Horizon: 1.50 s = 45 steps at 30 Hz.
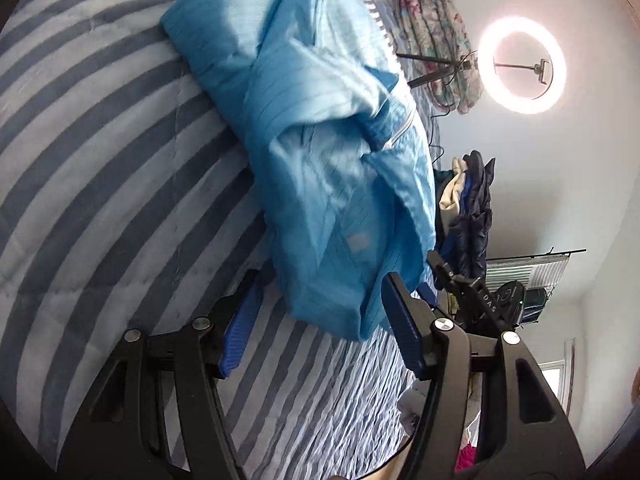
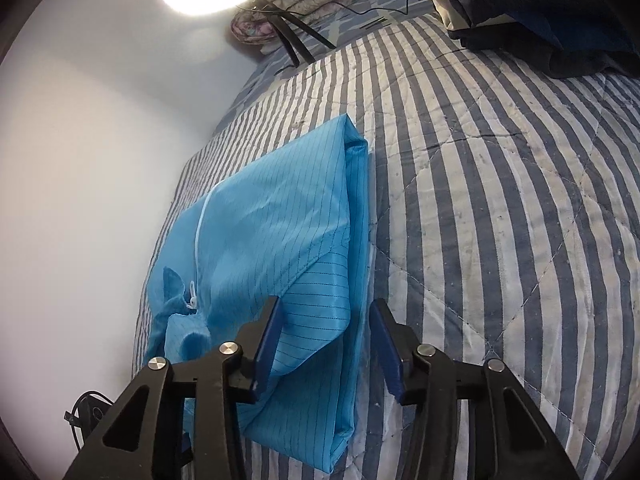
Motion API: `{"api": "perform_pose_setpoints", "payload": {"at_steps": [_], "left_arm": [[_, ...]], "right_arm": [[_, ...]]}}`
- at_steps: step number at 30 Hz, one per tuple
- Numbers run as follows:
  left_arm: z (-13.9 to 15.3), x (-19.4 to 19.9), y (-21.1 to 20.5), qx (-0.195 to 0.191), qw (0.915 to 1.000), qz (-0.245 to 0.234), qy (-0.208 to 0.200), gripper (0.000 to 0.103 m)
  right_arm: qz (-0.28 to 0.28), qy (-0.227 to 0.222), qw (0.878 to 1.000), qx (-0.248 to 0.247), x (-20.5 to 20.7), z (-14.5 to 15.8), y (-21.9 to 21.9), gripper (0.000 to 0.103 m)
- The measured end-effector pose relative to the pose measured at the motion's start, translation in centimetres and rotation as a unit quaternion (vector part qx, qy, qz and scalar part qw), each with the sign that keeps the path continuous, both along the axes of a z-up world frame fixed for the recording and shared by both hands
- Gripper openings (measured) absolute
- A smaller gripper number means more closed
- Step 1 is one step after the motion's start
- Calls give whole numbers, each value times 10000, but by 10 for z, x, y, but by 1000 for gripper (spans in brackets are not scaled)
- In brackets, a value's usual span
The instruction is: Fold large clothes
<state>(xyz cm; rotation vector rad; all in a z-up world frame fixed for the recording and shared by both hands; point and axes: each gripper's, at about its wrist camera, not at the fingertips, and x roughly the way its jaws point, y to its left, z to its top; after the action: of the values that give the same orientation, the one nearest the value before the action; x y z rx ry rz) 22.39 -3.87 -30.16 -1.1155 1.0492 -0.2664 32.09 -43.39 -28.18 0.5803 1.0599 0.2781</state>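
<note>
Blue-padded jaws of the left gripper (image 1: pixel 320 320) are standing apart over the garment's near corner, pads not pressing, fabric lying between and just beyond them. Right gripper (image 2: pixel 324 344), likewise parted, is straddling the folded side edge of the blue garment (image 2: pixel 272 240) without pinching it, seemingly lining up for a grab. Said garment, a light-blue pinstriped zip-front piece, is lying partly folded on the striped quilt (image 2: pixel 500 200), bunched toward its far end in the left view. Beyond: a dark clothes pile (image 1: pixel 472 208) waiting near the bed's edge, a floral bundle (image 1: pixel 436 32), and a ring light (image 1: pixel 522 65) lighting the work.
</note>
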Motion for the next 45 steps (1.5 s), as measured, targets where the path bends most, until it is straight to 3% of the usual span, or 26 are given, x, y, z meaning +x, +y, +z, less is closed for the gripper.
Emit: {"api": "perform_pose_setpoints", "payload": {"at_steps": [1, 2, 3, 5, 7, 9, 13, 17, 19, 20, 21, 22, 25, 29, 32, 37, 42, 45], "left_arm": [[0, 1, 0, 24, 10000, -32, -14, 15], [0, 3, -2, 49, 10000, -85, 11, 2], [1, 4, -2, 51, 9999, -114, -1, 0], [4, 2, -4, 80, 9998, -141, -89, 0], [10, -6, -2, 158, 9996, -151, -180, 0], [19, -12, 2, 251, 9991, -178, -305, 0], [7, -13, 1, 544, 9981, -235, -152, 0], [-6, -17, -6, 780, 9963, -354, -63, 0], [-3, -17, -5, 809, 9960, -378, -74, 0], [-1, -16, -4, 827, 9958, -394, -63, 0], [3, -17, -3, 831, 9956, -417, -78, 0], [8, -17, -3, 855, 9952, -467, -116, 0], [26, -22, -4, 1031, 9912, -776, -305, 1], [52, -33, 3, 1197, 9862, -984, -583, 1], [75, -34, 19, 1404, 9829, -973, -695, 1], [100, -21, 51, 2023, 9719, -931, -759, 1], [110, 1, 74, 2196, 9691, -805, -787, 1], [109, 6, 70, 2089, 9703, -873, -850, 8]], "right_arm": [[0, 0, 10000, 13, 1, 0, 0, 41], [5, -2, 10000, 23, 2, -1, 0, 39], [19, -4, 10000, 36, 3, 0, 0, 32], [62, -13, 10000, 25, 5, 3, 4, 26], [125, -60, 9999, -43, 6, 7, 6, 9], [232, -116, 9995, -178, 8, 13, 9, 3], [376, -244, 9973, -578, 9, 21, 14, 0], [433, -93, 9930, -1096, 12, 8, 23, 0], [536, -111, 9887, -1398, 11, 8, 27, 4], [498, -105, 9866, -1553, 10, 10, 27, 13], [384, -94, 9839, -1740, 8, 13, 27, 28], [274, -174, 9807, -1927, 4, 18, 26, 30], [290, -665, 9766, -2026, -12, 40, 30, 30], [870, -1125, 9776, -1549, -31, 55, 55, 30], [1419, -1068, 9679, -1776, -39, 43, 82, 30], [1907, -485, 9570, -2133, -62, 2, 94, 27], [1877, -575, 9564, -2165, -91, 26, 92, 29], [2094, -998, 9498, -2098, -105, 50, 104, 34]]}}
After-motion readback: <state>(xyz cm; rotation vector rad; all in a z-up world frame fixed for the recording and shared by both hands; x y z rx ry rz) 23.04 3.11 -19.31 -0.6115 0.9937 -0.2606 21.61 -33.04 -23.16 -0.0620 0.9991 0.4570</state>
